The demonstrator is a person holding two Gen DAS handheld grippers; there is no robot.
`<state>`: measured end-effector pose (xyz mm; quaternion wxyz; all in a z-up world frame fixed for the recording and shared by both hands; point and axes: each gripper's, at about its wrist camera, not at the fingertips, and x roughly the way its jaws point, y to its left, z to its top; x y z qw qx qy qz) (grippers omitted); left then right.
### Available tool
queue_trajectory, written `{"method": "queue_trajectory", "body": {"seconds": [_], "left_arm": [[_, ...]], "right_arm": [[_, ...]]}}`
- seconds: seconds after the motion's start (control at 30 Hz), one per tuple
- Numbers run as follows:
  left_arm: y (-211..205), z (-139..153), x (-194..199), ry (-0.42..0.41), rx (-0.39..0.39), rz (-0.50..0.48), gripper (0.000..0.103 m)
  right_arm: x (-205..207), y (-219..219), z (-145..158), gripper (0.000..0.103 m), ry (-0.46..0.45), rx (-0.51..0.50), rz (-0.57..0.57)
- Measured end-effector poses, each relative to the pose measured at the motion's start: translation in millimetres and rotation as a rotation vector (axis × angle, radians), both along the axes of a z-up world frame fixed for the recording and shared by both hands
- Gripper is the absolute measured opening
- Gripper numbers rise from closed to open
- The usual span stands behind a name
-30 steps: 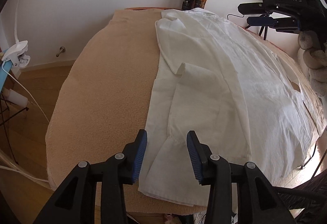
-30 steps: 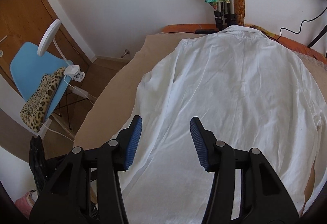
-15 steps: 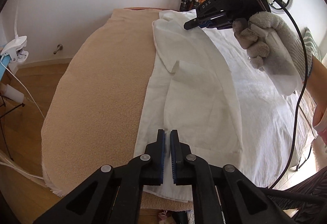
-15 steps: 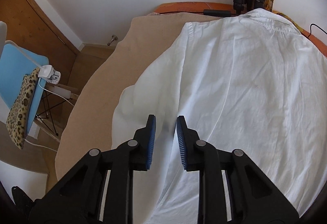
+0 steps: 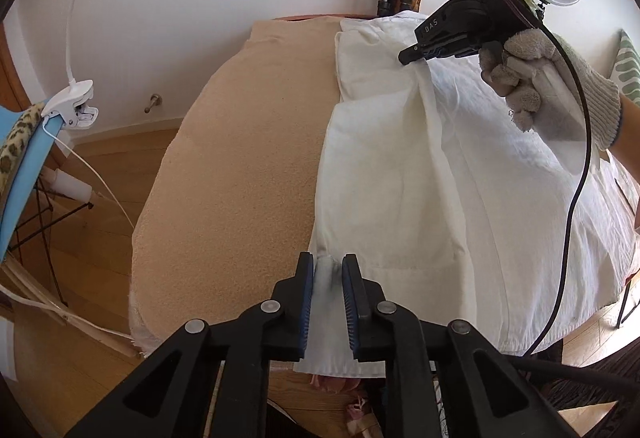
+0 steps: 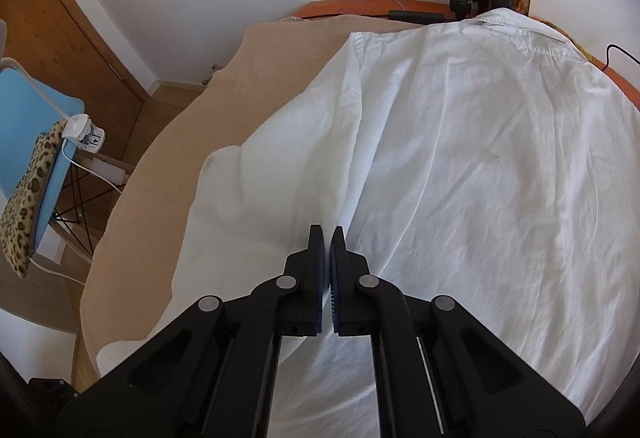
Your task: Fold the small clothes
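Side fold under way: my left gripper [image 5: 326, 302] pinches white shirt [image 5: 440, 178] hem, jaws just eased slightly; right gripper [image 6: 326, 262] nearly closed on its shoulder fold. Next I lift both together, carry edge inward.

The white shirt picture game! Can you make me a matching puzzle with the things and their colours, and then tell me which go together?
Things:
1. shirt
2. chair
3. towel under the shirt
4. pads inside the left tongs

Colours:
A. blue
B. tan
C. white
D. light blue

Pairs: 1-C, 2-D, 3-B, 4-A
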<state>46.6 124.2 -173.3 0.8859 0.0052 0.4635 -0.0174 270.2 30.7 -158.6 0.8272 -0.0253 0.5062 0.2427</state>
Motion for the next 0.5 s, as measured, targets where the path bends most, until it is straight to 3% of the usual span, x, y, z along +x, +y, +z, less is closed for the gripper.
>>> {"method": "queue_trajectory", "body": {"seconds": [0.1,0.17,0.27,0.37,0.5], "left_arm": [[-10,18,-4,-0.088,0.027,-0.014,0.019],[-17,25,-3,-0.108,-0.002,-0.041,0.02],[-29,14,7,-0.034,-0.113,-0.103,0.02],[-46,-1,10,0.031,-0.211,-0.163,0.02],[-75,-11,4,0.035,-0.205,-0.231,0.025]], "right_arm": [[-2,-5,18,0.012,-0.041,-0.015,-0.009],[-5,-10,35,0.012,-0.072,0.009,-0.019],[-8,-7,50,0.012,-0.083,0.07,0.02],[-10,7,46,0.012,-0.046,0.087,0.078],[-11,23,23,0.012,0.018,0.083,0.123]]}}
